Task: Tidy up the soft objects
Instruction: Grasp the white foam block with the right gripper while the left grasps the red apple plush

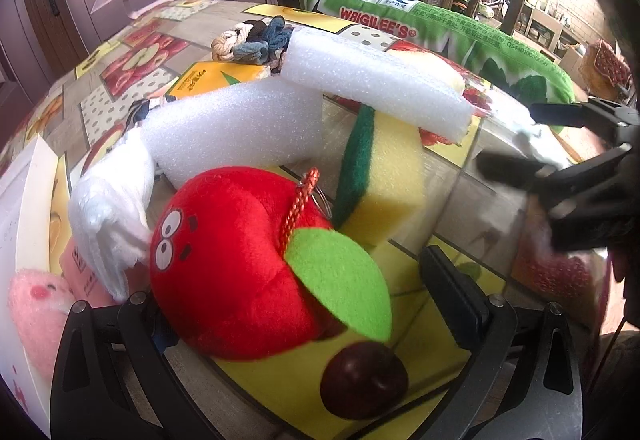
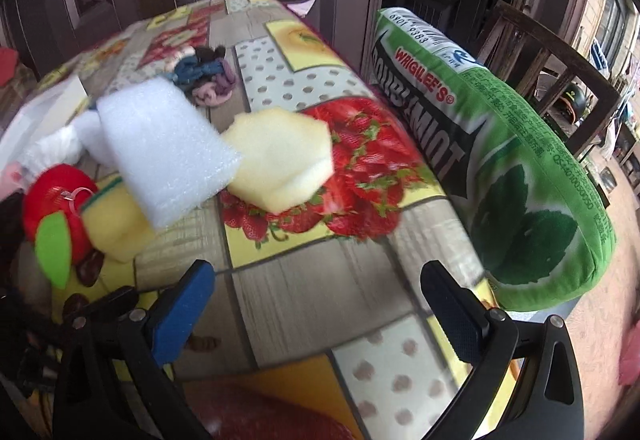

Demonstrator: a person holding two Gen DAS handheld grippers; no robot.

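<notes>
Between the fingers of the left hand-held gripper (image 1: pixel 288 304) sits a red plush apple (image 1: pixel 236 264) with a green felt leaf and a cartoon face; the apple hides the left finger, so I cannot tell if the jaws press on it or only stand around it. Just behind the apple, on the bench (image 2: pixel 320 280) with a fruit-pattern cloth, stands a yellow sponge with a green scouring side (image 1: pixel 384 175), and one white foam block (image 1: pixel 236 135) lies beside it. A second white foam block (image 1: pixel 376 83) lies tilted above the sponge. Behind the blocks is a heap of fabric hair ties (image 1: pixel 256 39). A pink plush toy (image 1: pixel 36 300) is at the left edge. The right hand-held gripper (image 2: pixel 320 304) hangs over the bench with its jaws wide apart and nothing between them. A green chewing-gum-shaped pillow (image 2: pixel 520 175) lies along the bench's right edge, and a pale yellow sponge piece (image 2: pixel 284 159) rests on the strawberry picture.
</notes>
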